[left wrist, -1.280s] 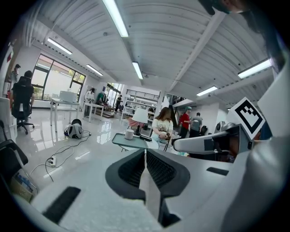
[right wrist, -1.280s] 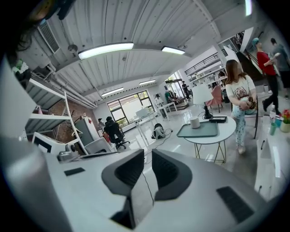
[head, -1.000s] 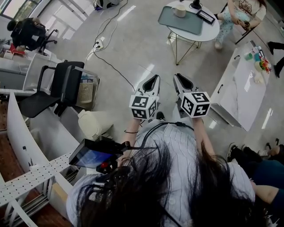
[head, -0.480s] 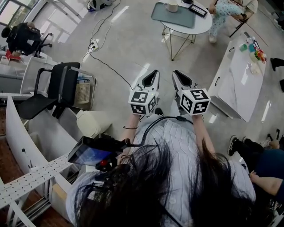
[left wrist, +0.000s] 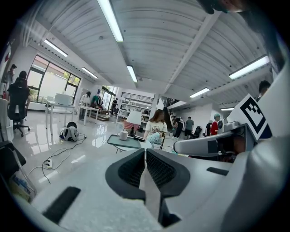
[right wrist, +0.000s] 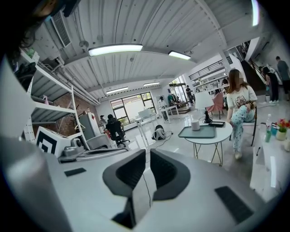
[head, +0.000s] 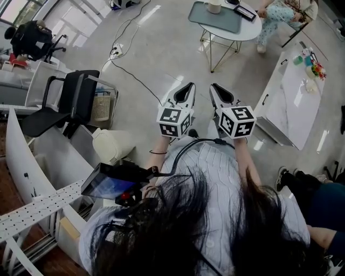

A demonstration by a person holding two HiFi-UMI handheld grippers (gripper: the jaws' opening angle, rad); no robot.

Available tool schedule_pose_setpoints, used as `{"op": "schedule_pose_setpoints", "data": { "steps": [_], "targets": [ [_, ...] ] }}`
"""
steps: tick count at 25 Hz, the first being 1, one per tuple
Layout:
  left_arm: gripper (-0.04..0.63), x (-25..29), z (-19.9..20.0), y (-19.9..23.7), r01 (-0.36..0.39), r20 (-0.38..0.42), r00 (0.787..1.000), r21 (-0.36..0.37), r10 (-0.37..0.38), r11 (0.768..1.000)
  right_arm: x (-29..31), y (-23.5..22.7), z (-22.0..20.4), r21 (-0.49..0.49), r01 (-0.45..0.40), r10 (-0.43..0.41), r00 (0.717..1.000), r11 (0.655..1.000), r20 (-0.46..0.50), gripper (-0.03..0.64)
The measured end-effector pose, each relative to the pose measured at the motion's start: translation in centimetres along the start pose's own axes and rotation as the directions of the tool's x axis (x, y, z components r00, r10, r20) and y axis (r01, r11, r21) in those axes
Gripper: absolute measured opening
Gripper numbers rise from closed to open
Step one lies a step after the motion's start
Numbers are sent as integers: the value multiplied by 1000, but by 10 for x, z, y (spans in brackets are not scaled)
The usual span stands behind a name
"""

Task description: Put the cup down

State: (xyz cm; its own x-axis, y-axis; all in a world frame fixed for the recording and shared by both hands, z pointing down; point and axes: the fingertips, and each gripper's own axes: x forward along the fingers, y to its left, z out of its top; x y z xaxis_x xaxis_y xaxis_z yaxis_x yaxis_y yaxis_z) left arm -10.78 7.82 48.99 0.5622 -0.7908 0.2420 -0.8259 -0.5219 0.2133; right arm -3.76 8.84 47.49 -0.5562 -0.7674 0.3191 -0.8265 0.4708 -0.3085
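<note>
Glossy pale floor [head: 161,48] runs across a big open office hall under strip lights, and I stand on it looking steeply down over my own hair and striped shirt. I hold both tools out in front of me, side by side and close together, pointing a little below level.

My left hand-held gripper [head: 187,88] has its jaws closed, the ribbed pads brought together with only a thin slit between them and nothing held, as the left gripper view [left wrist: 145,152] shows. My right hand-held gripper [head: 214,88] is the same: its own view [right wrist: 147,154] shows the two dark jaws drawn in as far as they go, with only bare floor visible past them. Each carries its cube of square markers near my wrists.

I do not have the cup [head: 214,6]. It stands upright on a grey-green tray [head: 215,22], which lies on a round table [head: 253,33] with thin gold legs, well apart from me across the floor. From the right gripper view the cup [right wrist: 195,124] sits at the tray's [right wrist: 204,132] far left corner; from the left gripper view it is a small white shape [left wrist: 123,135] in the distance. A seated person [head: 280,16] is just beside that round table.

To my left a black office chair [head: 70,102] stands near a white partition, and a dark cable [head: 135,75] trails across the floor. To my right is a long white table [head: 296,108] with a few colourful small things at its far end.
</note>
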Motion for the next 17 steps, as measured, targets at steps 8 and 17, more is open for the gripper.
{"op": "schedule_pose_setpoints", "data": {
  "steps": [8,17],
  "targets": [
    [20,-2,-1,2,-7,-1,1000,-2,7,1000,1,1,-2,1,-7,7,1000,1000,-6,54],
    [20,2,-1,0,-3,-1,1000,-3,3,1000,0,-3,0,8,-3,3,1000,1000,-2,54]
  ]
}}
